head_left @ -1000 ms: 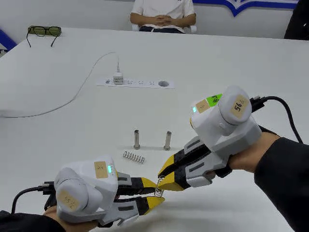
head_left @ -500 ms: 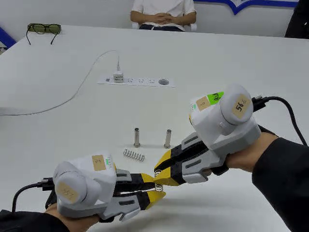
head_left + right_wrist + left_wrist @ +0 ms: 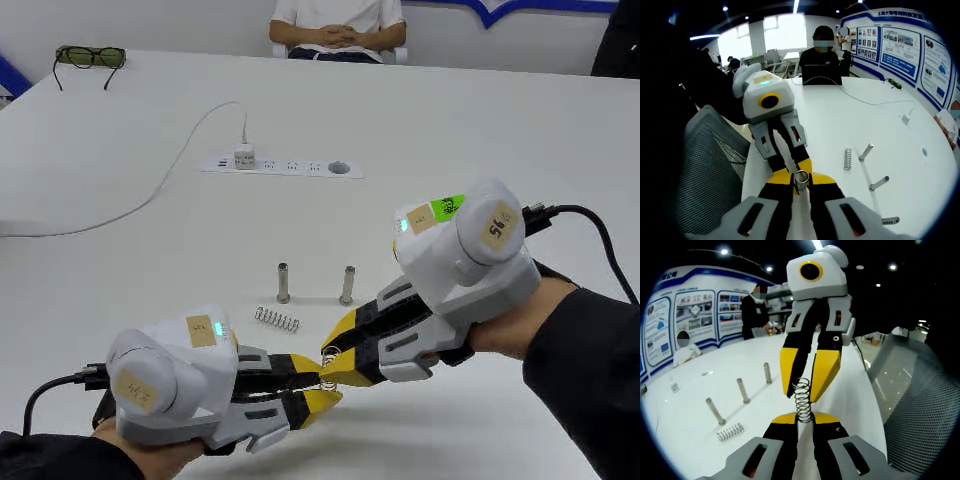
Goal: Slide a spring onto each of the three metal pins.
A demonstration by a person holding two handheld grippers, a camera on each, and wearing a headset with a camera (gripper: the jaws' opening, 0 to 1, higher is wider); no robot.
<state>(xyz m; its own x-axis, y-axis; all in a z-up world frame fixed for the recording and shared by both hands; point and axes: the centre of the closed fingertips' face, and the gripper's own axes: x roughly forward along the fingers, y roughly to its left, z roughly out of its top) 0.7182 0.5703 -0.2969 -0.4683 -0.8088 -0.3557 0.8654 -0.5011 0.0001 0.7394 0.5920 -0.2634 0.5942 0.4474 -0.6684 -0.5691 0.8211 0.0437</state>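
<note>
The white table (image 3: 480, 130) is taking up most of the head view, and a seated person (image 3: 338, 25) with folded hands is sitting at its far edge, at the top centre of the frame.

At right of centre I am holding the right gripper (image 3: 332, 362), angling it down toward the lower middle. At lower left I am holding the left gripper (image 3: 326, 388), pointing it rightward so that the 2 sets of yellow tips are meeting.

A grey cable (image 3: 150, 200) is running from the left edge up to a white power strip (image 3: 282, 168) in the upper middle. A pair of dark glasses (image 3: 90, 57) is lying at upper left.

Just above the meeting tips, 2 bare pins are standing upright side by side: pin 1 (image 3: 283, 283) on the left and pin 2 (image 3: 347, 286) on the right. In the left gripper view a coiled post (image 3: 768, 373) is standing beyond them, left of centre; I cannot tell whether it is a spring over a 3rd pin.

A loose spring (image 3: 277, 321) is lying flat just below pin 1.

The spring (image 3: 802, 397) is bridging the 2 grippers. My left jaws are pinching narrowly on its lower end, and my right jaws are closing on its upper end.
</note>
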